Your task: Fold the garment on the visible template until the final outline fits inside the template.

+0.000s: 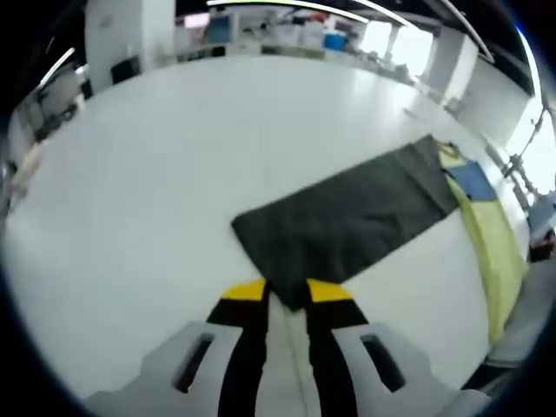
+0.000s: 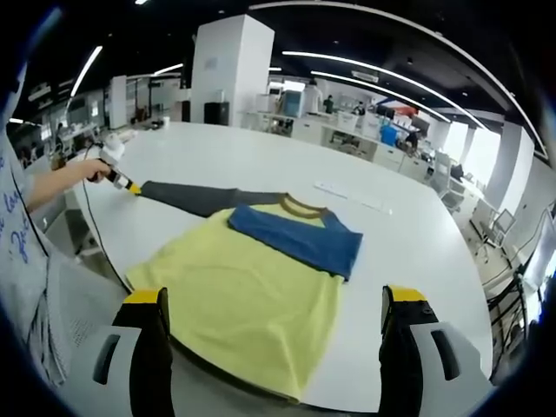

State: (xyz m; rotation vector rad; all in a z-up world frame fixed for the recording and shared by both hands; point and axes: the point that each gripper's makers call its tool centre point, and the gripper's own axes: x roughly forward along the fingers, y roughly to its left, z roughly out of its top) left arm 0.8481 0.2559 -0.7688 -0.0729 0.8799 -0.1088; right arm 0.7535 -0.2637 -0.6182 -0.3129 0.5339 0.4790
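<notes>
Garment: yellow long-sleeved shirt with a brown collar, lying flat on the white tabletop.

Left gripper view
- Sleeve: the shirt's dark grey sleeve is stretched flat across the tabletop, running from the centre out toward 2 o'clock.
- Left claw: the black-and-yellow left claw rises at 6 o'clock, its jaws drawn narrow, with the cuff corner of the grey sleeve pinched between the yellow tips.
- Shirt body: at 3 o'clock the yellow body runs along the edge of the view, with a blue patch at its upper end, next to where the grey sleeve joins.
- Background: shelves and boxes stand beyond the tabletop at 12 o'clock, too blurred to tell apart.

Right gripper view
- Shirt body: the yellow body spreads from the centre down to 6 o'clock, its lower hem near the tabletop's near edge.
- Blue sleeve: a blue sleeve is folded across the chest, just below the collar, ending at 3 o'clock of the shirt.
- Grey sleeve: this sleeve reaches out to 10 o'clock, straight and flat.
- Left claw: it grips the cuff end at 9 o'clock, held by a person's hand.
- Right claw: the right claw has jaws set wide at 7 and 5 o'clock, holding nothing, above the yellow hem.
- Surroundings: a white pillar stands at 12 o'clock behind the tabletop.
</notes>
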